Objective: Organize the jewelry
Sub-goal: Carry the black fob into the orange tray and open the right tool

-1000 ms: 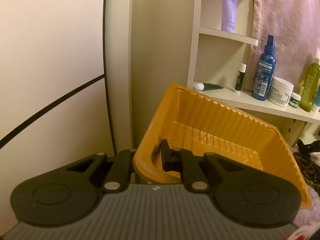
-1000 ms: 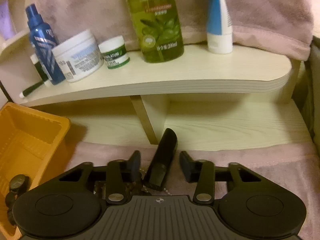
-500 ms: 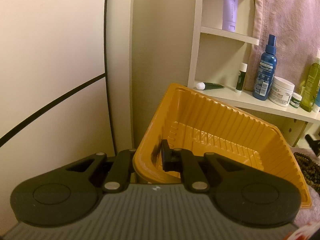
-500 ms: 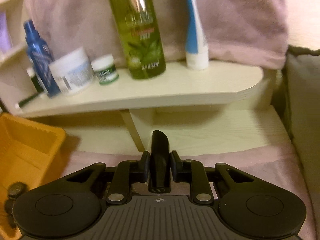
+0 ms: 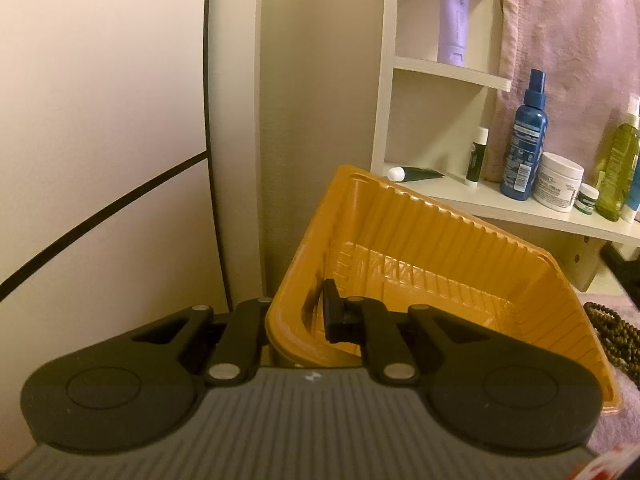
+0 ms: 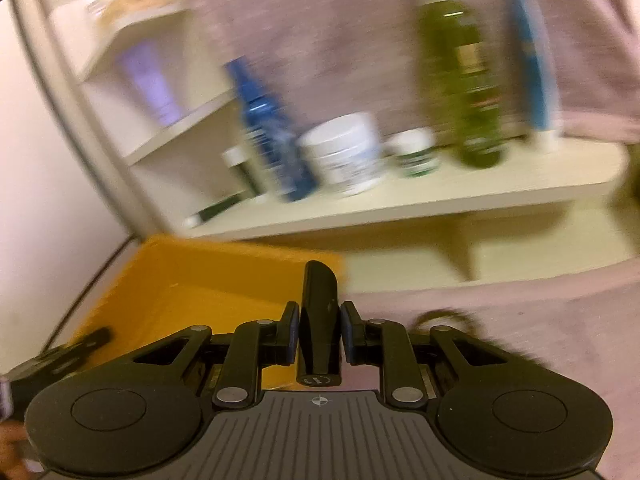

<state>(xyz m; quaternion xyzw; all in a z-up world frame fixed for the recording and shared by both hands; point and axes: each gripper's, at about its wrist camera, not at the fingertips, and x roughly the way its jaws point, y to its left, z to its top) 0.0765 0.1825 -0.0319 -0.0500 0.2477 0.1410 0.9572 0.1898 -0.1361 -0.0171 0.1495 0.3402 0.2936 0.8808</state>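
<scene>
Clamping a black, bar-shaped clip (image 6: 319, 320) between its 2 pads, the right gripper (image 6: 319, 334) sits at lower centre of its frame, the clip standing upright and poking past the fingertips; behind it, at left centre, lies the orange tray (image 6: 192, 280), blurred. The left gripper (image 5: 298, 318) is pinched tight on the tray's near wall (image 5: 296, 320), 1 finger inside the tray and 1 outside, at lower centre of the left view; the tray (image 5: 440, 240) looks tilted and, as far as the view shows, empty; a string of dark beads (image 5: 612, 336) lies just beside its rim at the right edge, on pink cloth.

Risks, as I judge them: the clip is held only by its lower part, so a fast swing toward the tray could twist it out of the pads; the tray wall is thin plastic and may flex or slip from the pinch, dumping whatever lands inside; a release too early would drop the clip onto the cloth short of the rim.

Hard to read: the whole right view is smeared, so bottle labels on the shelf (image 6: 440, 196) and the clip's type are unclear; a dark loop (image 6: 440, 316) behind the right fingers may be beads, I cannot tell; the beads are cut off at the frame edge in the left view.
</scene>
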